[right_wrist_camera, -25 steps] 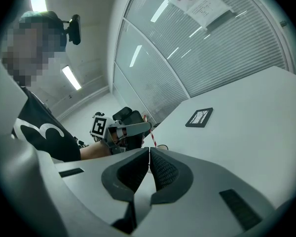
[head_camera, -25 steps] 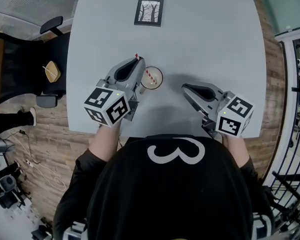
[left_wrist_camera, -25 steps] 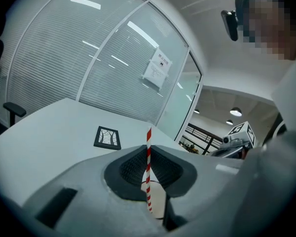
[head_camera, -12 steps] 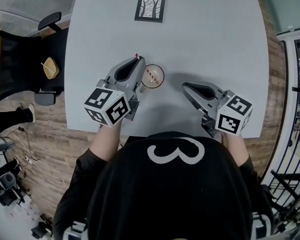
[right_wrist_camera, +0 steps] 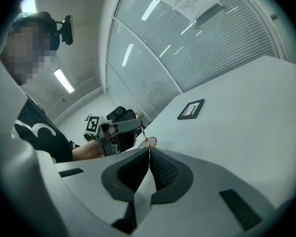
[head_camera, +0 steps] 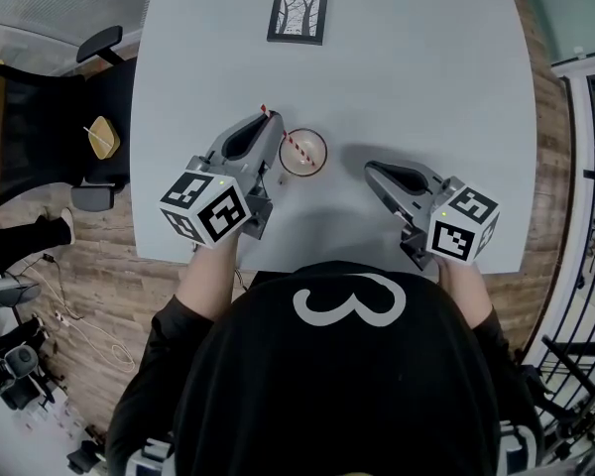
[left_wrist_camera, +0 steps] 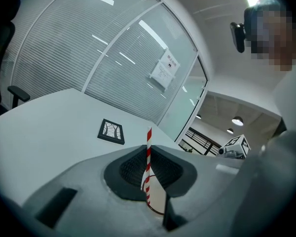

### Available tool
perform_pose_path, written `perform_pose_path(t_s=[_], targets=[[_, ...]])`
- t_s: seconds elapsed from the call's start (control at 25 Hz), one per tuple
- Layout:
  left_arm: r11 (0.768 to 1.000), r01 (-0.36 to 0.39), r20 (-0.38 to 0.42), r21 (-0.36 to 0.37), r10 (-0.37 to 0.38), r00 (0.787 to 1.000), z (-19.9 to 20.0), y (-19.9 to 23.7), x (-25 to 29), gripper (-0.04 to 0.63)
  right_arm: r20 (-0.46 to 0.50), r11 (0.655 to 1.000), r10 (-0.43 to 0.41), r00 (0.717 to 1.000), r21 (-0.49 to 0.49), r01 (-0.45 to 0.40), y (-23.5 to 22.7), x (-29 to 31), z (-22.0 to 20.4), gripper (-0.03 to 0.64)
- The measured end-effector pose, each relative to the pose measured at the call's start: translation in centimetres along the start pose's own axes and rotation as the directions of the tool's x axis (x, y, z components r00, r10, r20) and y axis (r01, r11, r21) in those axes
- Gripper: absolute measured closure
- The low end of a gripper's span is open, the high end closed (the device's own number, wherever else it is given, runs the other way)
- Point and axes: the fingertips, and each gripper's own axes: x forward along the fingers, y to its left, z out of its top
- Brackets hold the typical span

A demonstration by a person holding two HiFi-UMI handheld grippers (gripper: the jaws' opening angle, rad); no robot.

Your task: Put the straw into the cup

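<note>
The straw [left_wrist_camera: 148, 154] is being pinched by the fingers of the left gripper [head_camera: 275, 127], its lower end inside the cup [head_camera: 322, 155]. The right gripper [head_camera: 371, 170] is being held pressed together, empty. If the rim is being levered sideways, the cup risks being tipped.

a pale grey tabletop [head_camera: 426, 87] is filling the middle of the head view, and a small black-framed picture of bare trees [head_camera: 297, 15] is lying flat near its far edge. a black office chair [head_camera: 20, 137] is standing off the tabletop's left side on a wood-plank floor [head_camera: 89, 256], where thin cables [head_camera: 79, 330] are trailing. a dark railing [head_camera: 590, 147] is running along the right. a glass wall with blinds [left_wrist_camera: 89, 48] is rising behind the tabletop, and a paper notice [left_wrist_camera: 164, 71] is hanging on it.
</note>
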Motion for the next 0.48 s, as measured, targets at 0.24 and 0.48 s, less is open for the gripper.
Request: perform_pose_path(t_s=[0.24, 0.48], targets=[[1.0, -0.006, -0.022, -0.024, 0.006, 1.0, -0.4, 0.67, -0.11, 0.565, 0.008, 1.0, -0.011, 1.0, 0.009, 0.011, -0.04, -0.05, -0.26, 0.601], [0.999, -0.025, -0.03, -0.032, 0.024, 0.999, -0.7, 1.0, -0.15, 0.544, 0.005, 1.0, -0.013, 1.0, 0.0, 0.013, 0.2, -0.4, -0.48, 0.601]])
